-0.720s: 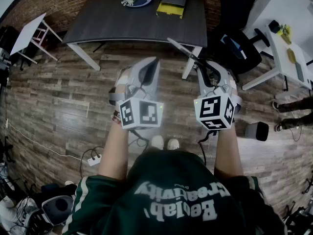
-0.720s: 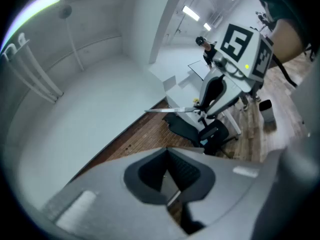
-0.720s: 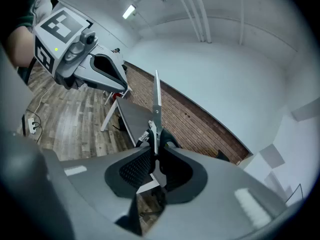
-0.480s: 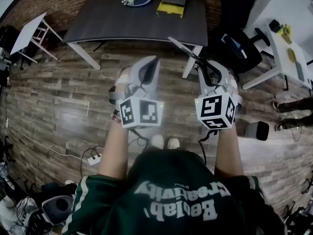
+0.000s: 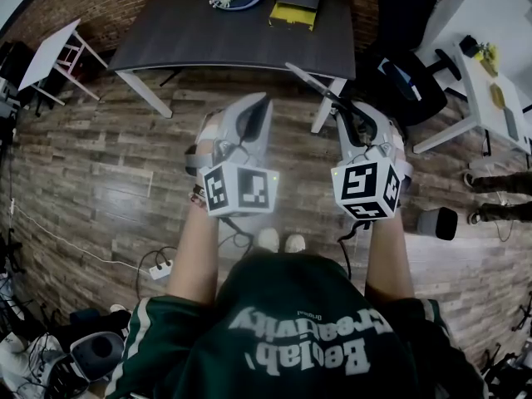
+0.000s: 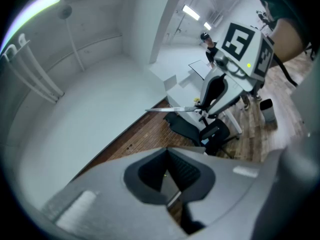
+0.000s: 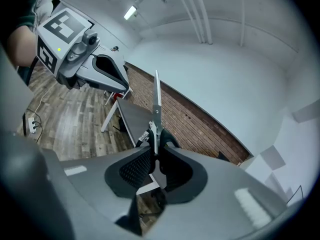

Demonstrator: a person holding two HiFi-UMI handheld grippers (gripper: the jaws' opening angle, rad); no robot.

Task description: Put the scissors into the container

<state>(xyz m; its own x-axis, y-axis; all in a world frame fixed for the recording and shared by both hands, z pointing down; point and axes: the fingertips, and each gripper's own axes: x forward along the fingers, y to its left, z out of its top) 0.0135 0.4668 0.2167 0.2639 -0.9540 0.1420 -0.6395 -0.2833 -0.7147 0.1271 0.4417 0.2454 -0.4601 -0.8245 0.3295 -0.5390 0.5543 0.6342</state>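
Carrying phase: right hand-held gripper (image 7: 154, 155) is clamping the scissors (image 7: 156, 101) at the handle end, blades sticking out ahead; left hand-held gripper (image 6: 169, 173) is riding closed, empty. Next I'm expecting a walk to the far tabletop (image 5: 216, 40), lowering them into the yellow box (image 5: 289, 15), likely the container.

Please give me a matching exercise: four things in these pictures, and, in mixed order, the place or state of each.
1. silver scissors with black handles
2. grey left gripper
3. yellow and black box-shaped container
4. white power strip

a. on the wooden floor
b. on the dark table
c. shut, empty
d. in the right gripper

Pairs: 1-d, 2-c, 3-b, 4-a
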